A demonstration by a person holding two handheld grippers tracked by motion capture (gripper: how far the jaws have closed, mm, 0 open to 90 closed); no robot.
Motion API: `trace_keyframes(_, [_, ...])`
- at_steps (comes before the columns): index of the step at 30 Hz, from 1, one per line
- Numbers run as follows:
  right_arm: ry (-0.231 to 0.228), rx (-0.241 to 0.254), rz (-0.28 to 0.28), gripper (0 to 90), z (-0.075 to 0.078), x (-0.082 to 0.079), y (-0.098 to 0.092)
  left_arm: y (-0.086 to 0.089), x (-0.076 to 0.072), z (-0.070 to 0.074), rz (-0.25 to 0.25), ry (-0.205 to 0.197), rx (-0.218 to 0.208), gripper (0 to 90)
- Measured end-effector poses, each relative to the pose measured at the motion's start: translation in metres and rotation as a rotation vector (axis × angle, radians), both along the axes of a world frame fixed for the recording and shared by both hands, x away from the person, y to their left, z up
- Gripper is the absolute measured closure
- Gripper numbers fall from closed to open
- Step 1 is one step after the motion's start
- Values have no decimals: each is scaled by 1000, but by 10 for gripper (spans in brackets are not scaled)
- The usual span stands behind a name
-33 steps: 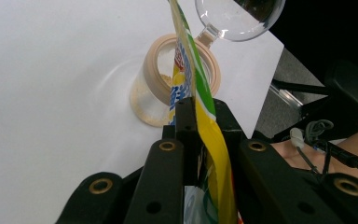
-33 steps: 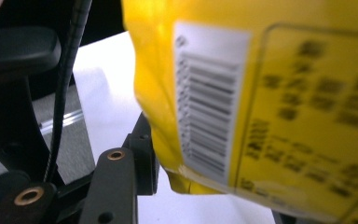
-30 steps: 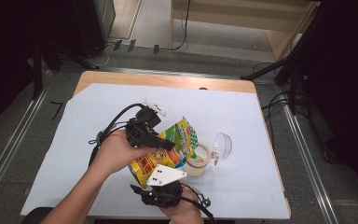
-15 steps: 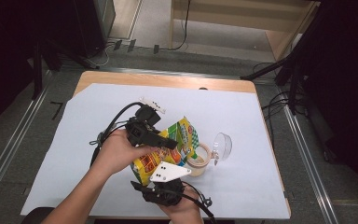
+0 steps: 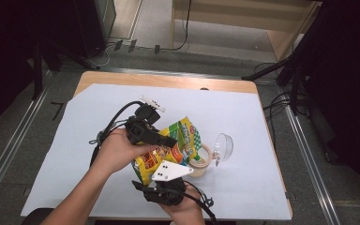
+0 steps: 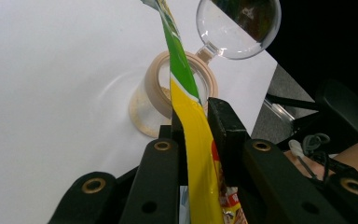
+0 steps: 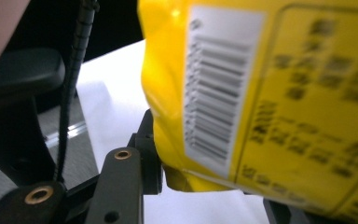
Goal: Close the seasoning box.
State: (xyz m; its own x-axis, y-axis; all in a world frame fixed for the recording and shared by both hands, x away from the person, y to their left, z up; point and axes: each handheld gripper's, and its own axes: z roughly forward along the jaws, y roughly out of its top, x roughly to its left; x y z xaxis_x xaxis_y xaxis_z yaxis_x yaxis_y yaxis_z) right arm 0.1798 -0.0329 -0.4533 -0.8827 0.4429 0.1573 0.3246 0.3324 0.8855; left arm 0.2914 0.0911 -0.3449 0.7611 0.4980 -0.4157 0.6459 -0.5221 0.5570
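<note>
The lower part of the snack bag point(image 5: 171, 150) is hard to follow from the high view, since the left hand point(image 5: 117, 150) and the grey plate on the right tongs point(image 5: 166, 180) lie across it, and the jar point(image 5: 200, 161) behind it shows as little more than a tan rim. In the right gripper view the bag point(image 7: 270, 102) sits so near the lens that its barcode and print blur, and one jaw is almost lost behind it at the lower right. The left tongs point(image 6: 196, 126) are nearly shut, pinching the thin sealed edge of the bag point(image 6: 193, 135) between both jaws; they have just been closing a little on it. The right tongs point(image 7: 205, 182) stand partly open with the yellow bottom corner of the bag between them; the left jaw touches the bag, but I cannot tell whether the far jaw presses on it. The bag is held up over the white sheet point(image 5: 243, 117) on the bench point(image 5: 168, 79), just in front of the jar. The left gripper view shows the jar point(image 6: 161, 100) as clear, with a tan mouth, and its round clear lid point(image 6: 237, 25) hinged open behind; the high view gives that lid point(image 5: 224, 146) only as a pale disc at the jar's far right side.
</note>
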Motion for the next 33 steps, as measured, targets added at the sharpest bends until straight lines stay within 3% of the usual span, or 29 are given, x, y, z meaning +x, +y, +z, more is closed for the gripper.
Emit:
trace_keyframes(6, [-22, -24, -7, 619, 1, 0, 0, -2, 3, 0, -2, 10, 0, 818])
trace_keyframes(15, [39, 15, -9, 618, 12, 11, -4, -11, 18, 11, -16, 47, 33, 812])
trace_keyframes(21, [40, 62, -30, 621, 9, 11, -6, -13, 17, 11, -18, 45, 5, 797])
trace_keyframes(28, [63, 58, -34, 629, 3, 12, -3, -19, 7, 13, -28, 2, 27, 787])
trace_keyframes(33, [47, 53, -35, 630, 1, 13, -2, -17, 7, 12, -25, 8, 20, 790])
